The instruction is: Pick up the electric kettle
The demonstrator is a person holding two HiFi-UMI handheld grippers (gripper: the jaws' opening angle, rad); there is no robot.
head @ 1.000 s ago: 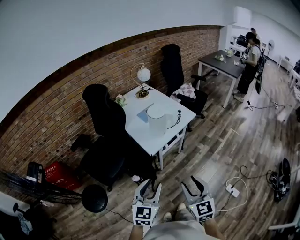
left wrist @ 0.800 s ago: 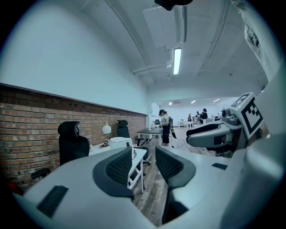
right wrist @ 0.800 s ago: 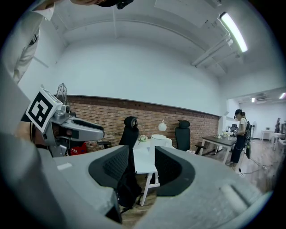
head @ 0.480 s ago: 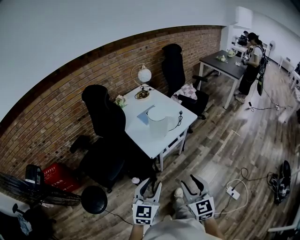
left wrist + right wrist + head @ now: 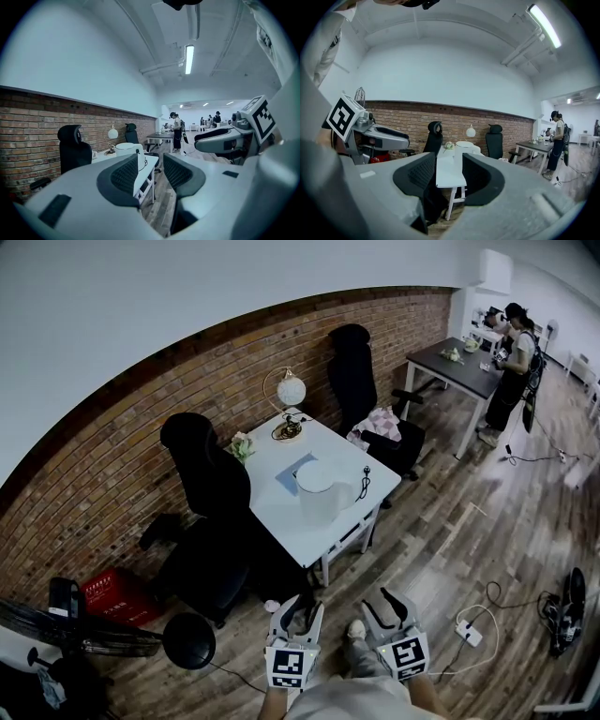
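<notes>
One white surface. Two black chairs beside it. One white electric kettle upright mid-surface, well apart from me. My left tongs, right tongs: both released, empty.

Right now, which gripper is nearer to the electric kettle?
Left, slightly. The left gripper is almost in line with the electric kettle, short of the table; the right gripper sits beside it, further aside.
</notes>
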